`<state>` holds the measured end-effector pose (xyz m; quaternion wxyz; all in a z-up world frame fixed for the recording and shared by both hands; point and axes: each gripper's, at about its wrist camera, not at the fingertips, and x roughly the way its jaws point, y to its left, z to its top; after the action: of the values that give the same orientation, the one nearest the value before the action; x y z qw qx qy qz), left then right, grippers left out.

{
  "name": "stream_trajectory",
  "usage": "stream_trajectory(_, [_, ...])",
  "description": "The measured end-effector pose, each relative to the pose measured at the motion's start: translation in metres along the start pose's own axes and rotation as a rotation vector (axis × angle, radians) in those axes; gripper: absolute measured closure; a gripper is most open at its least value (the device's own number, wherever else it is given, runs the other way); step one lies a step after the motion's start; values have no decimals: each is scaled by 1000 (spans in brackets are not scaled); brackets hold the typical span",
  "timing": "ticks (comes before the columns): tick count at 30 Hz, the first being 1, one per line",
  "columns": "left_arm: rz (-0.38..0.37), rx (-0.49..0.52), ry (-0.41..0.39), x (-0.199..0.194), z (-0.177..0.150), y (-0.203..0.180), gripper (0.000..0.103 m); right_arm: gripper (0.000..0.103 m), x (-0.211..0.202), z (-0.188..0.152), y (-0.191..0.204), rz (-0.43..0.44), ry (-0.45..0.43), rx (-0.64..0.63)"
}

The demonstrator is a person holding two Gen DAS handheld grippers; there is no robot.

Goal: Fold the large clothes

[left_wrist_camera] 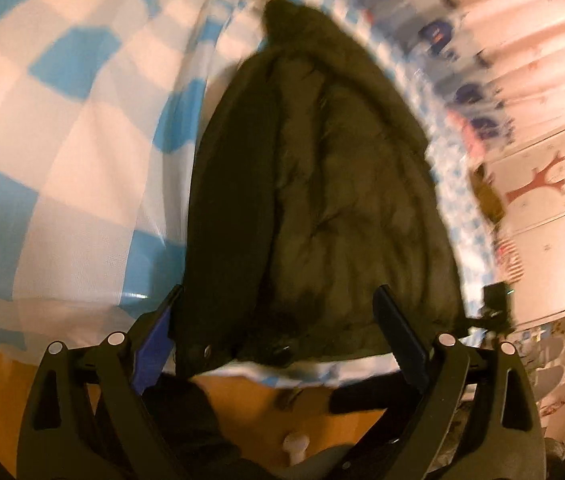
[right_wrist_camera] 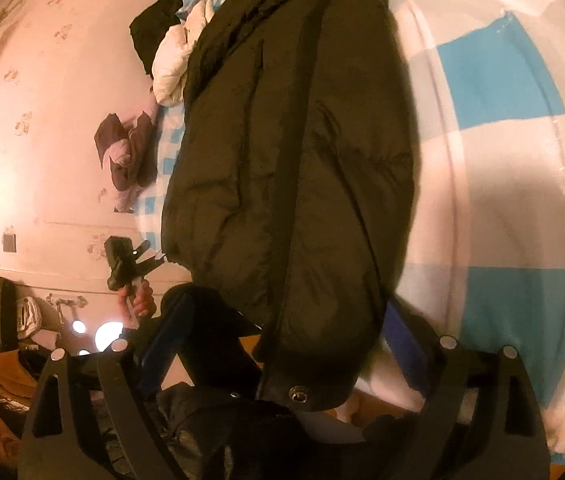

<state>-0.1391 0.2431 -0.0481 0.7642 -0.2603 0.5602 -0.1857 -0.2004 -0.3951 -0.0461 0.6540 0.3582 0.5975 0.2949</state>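
A dark olive puffer jacket (left_wrist_camera: pixel 322 184) lies lengthwise on a blue and white checked bedcover (left_wrist_camera: pixel 62 128). My left gripper (left_wrist_camera: pixel 278 312) is open; its fingers stand wide apart either side of the jacket's near hem, with snap buttons just between them. In the right wrist view the same jacket (right_wrist_camera: pixel 294 152) fills the middle, its hem corner with a metal snap (right_wrist_camera: pixel 297 394) hanging over the bed edge. My right gripper (right_wrist_camera: pixel 286 320) is open, its fingers either side of that hem. The left gripper (right_wrist_camera: pixel 130 264), held by a hand, also shows in the right wrist view, at the bed's edge.
A white garment (right_wrist_camera: pixel 174 64) and a dark one (right_wrist_camera: pixel 162 12) lie at the far end of the bed beside the jacket. A purple and pink garment (right_wrist_camera: pixel 126 152) lies by the wall. A wooden bed edge (left_wrist_camera: pixel 2 380) runs below. Patterned wallpaper (left_wrist_camera: pixel 542 200) is at the right.
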Motion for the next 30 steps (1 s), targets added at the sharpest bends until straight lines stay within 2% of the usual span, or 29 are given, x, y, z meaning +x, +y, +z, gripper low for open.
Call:
stream_trajectory(2, [2,-4,11,4,0,-4,15,13,6,-1,6,14,31,-21])
stream_trajectory(4, [-46,0,-24,-5,-2,-8,15,13,10,-6,13,67,64,-44])
stream_trajectory(6, [-70,8,-36,-11,-2,-8,14,13,16,-9,19,-1,88,-74])
stream_trajectory(8, [-30,6,19,-4,-1,-6,15,13,26,-9,13,-58,115,-59])
stream_trajectory(11, [-63,30,-11,-14,-4,-15,14,16,27,-6,18,-35,75,-68])
stream_trajectory(13, [-74,40,-13,-16,-3,-14,14,38,27,-7,25,-21,49,-97])
stream_trajectory(15, [-117,12,-23,-20,-2,-10,15,52,29,-4,33,-14,19,-115])
stream_trajectory(17, [-154,-3,-56,-30,-3,-5,15,54,24,-2,35,19,-13,-123])
stream_trajectory(19, [-39,27,-52,-33,-4,-8,14,55,23,-1,38,36,-28,-128])
stream_trajectory(20, [39,40,-11,-28,-6,-10,15,55,22,-1,39,40,-29,-134])
stream_trajectory(21, [59,43,19,-25,-7,-9,15,57,22,0,39,43,-34,-134])
stream_trajectory(23, [24,65,37,-24,-11,-15,15,61,19,1,37,73,-57,-138])
stream_trajectory(26, [-20,103,24,-27,-13,-31,14,66,4,5,41,163,-138,-153])
stream_trajectory(30, [-5,113,59,-16,-8,-35,14,68,-2,10,49,191,-171,-172])
